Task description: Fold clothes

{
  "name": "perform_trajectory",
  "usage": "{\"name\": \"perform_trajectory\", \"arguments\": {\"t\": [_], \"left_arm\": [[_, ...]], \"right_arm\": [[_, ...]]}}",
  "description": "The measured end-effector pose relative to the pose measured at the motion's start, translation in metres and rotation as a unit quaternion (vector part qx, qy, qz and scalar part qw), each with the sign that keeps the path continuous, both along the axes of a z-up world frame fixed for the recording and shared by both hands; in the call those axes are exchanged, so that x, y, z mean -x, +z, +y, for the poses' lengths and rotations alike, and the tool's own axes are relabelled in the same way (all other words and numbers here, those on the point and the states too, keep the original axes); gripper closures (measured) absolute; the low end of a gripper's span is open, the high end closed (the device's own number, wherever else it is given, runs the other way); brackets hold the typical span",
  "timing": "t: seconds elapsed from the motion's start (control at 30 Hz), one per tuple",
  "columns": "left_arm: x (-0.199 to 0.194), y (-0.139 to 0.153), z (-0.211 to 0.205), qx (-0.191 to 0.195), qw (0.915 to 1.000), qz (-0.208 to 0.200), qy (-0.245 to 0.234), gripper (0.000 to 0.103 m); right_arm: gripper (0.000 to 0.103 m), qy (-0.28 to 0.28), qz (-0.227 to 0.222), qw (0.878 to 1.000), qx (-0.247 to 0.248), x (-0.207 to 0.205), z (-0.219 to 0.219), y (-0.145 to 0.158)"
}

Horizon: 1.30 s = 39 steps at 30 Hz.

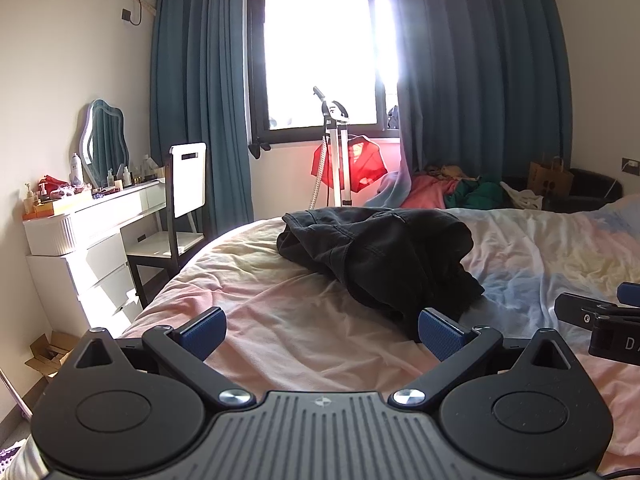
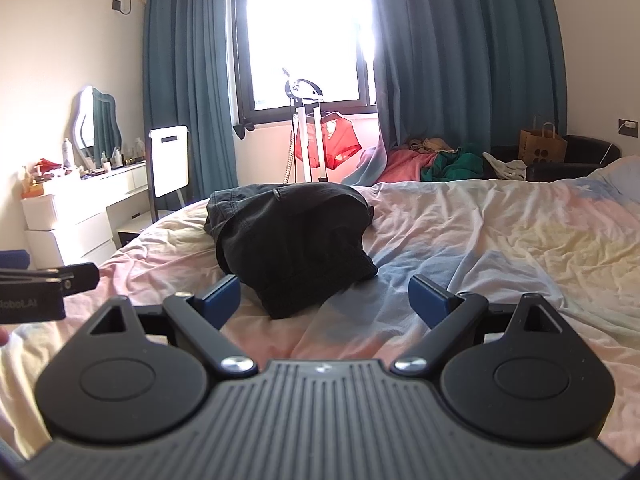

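Note:
A black garment (image 1: 380,256) lies crumpled in a heap on the bed (image 1: 280,312), which has a pastel pink, yellow and blue sheet. My left gripper (image 1: 320,332) is open and empty, low over the sheet, with the heap just ahead and to its right. My right gripper (image 2: 324,300) is open and empty, with the near end of the black garment (image 2: 292,236) just ahead between its fingers. Each gripper shows at the edge of the other's view: the right one (image 1: 600,320), the left one (image 2: 44,288).
A white dresser (image 1: 92,232) with bottles and a mirror and a chair (image 1: 176,216) stand left of the bed. A garment steamer stand (image 1: 336,152) with a red garment stands under the window. Piled clothes (image 1: 452,192), a paper bag and a dark sofa (image 1: 588,192) lie beyond the bed.

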State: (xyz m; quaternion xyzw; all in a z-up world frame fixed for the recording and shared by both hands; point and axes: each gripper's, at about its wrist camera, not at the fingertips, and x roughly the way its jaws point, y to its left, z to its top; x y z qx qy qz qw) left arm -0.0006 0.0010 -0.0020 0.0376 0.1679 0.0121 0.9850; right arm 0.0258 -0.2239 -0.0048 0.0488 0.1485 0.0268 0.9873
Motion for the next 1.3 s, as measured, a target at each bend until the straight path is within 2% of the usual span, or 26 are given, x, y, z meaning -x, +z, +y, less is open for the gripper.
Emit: {"name": "perform_trajectory", "arguments": {"t": [0.4,0.67,0.8,0.9,1.0,1.07,1.17,1.3], "left_arm": [[-0.004,-0.008,0.003,0.012,0.9999,0.001,-0.009,0.000],[-0.023,-0.023,0.011,0.036,0.9987,0.034,0.016,0.000],[-0.034,-0.035,0.014,0.038,0.9974,0.055,0.026,0.001],[-0.041,-0.047,0.015,0.032,0.9965,0.072,0.027,0.003],[-0.050,-0.061,0.003,0.001,0.9962,0.086,0.012,0.005],[-0.058,-0.070,-0.011,-0.037,0.9955,0.087,-0.002,0.006],[-0.076,-0.084,-0.038,-0.100,0.9911,0.079,-0.039,0.009],[-0.110,-0.104,-0.081,-0.188,0.9773,0.062,-0.076,0.014]], "right_arm": [[0.011,-0.003,0.001,1.000,-0.005,0.000,-0.002,0.000],[0.011,-0.028,0.000,0.999,-0.031,-0.004,-0.006,0.002],[0.011,-0.030,-0.003,0.999,-0.042,-0.019,-0.007,0.021],[0.011,-0.054,0.005,0.997,-0.046,-0.040,-0.014,0.044],[0.011,-0.075,0.015,0.995,-0.067,-0.059,-0.029,0.059],[0.011,-0.082,0.008,0.993,-0.079,-0.065,-0.040,0.061],[0.011,-0.105,0.008,0.991,-0.078,-0.066,-0.057,0.042],[0.011,-0.122,0.070,0.985,-0.104,-0.070,-0.082,0.005]]}}
